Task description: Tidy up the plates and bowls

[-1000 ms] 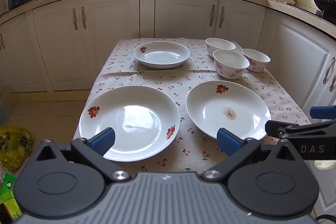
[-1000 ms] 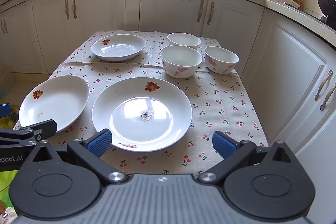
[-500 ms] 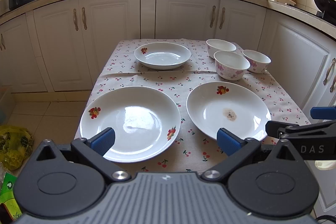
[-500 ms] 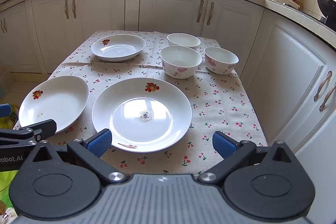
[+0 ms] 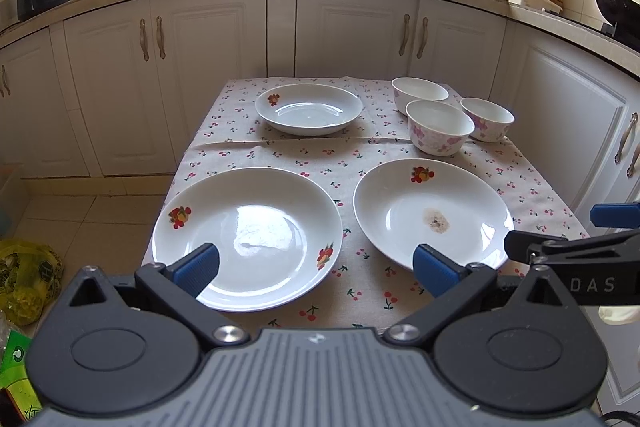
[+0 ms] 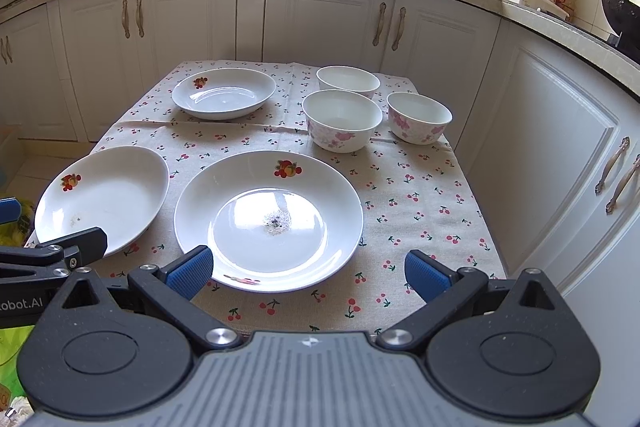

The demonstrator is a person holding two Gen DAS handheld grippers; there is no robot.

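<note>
Three plates [image 5: 248, 235] and three bowls [image 5: 439, 131] sit flat on the desk [image 6: 420, 195], open side up. Left gripper [image 5: 316, 269] and right gripper [image 6: 307, 273] fingers are wide, holding nothing.

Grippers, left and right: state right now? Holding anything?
Left gripper: open, holding nothing, above the near-left plate.
Right gripper: open, holding nothing, above the stained plate.

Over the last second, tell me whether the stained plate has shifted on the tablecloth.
No. The stained plate keeps its place beside the cherry-print tablecloth's fold and the nearest bowl.
</note>
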